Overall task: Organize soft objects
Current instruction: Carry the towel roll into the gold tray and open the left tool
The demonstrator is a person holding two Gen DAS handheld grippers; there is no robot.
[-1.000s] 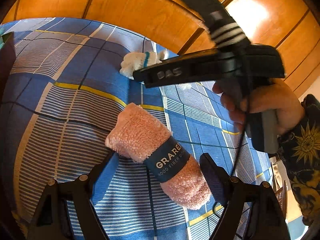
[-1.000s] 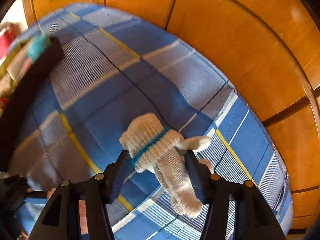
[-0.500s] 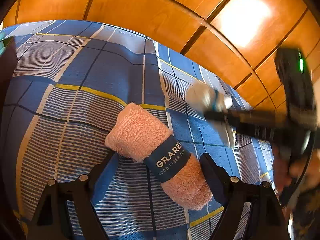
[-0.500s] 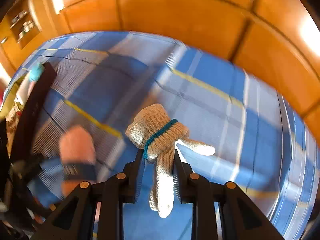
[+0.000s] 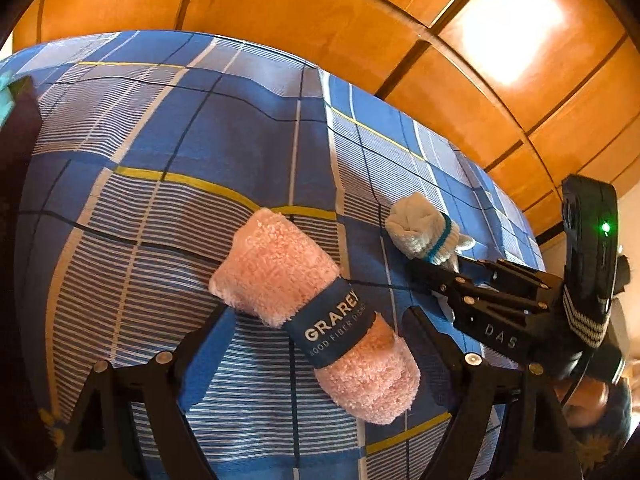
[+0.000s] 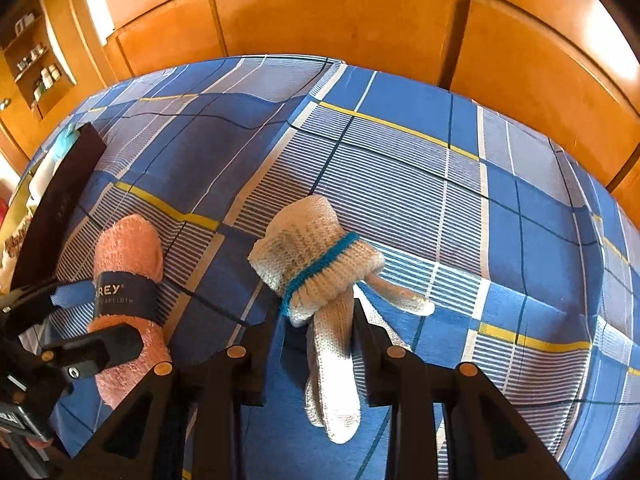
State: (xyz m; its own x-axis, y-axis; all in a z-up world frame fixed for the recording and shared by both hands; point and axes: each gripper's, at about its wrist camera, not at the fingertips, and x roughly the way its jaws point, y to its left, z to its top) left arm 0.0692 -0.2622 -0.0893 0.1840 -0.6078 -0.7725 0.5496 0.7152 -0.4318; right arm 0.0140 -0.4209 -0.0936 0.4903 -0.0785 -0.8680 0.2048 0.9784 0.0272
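Glossy orange wooden panels (image 6: 340,16) rise behind the blue plaid bedsheet (image 6: 400,168); shelves (image 6: 36,64) stand left of the panels.

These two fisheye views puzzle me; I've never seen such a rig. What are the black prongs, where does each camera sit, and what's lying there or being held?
A person holds a two-finger gripper in each hand; each carries a camera looking along its fingers. In the left view, the left gripper is open around a rolled pink dishcloth lying on the blue plaid bedsheet. In the right view, the right gripper is shut on a bundled white knit glove. A dark box stands at the far left.
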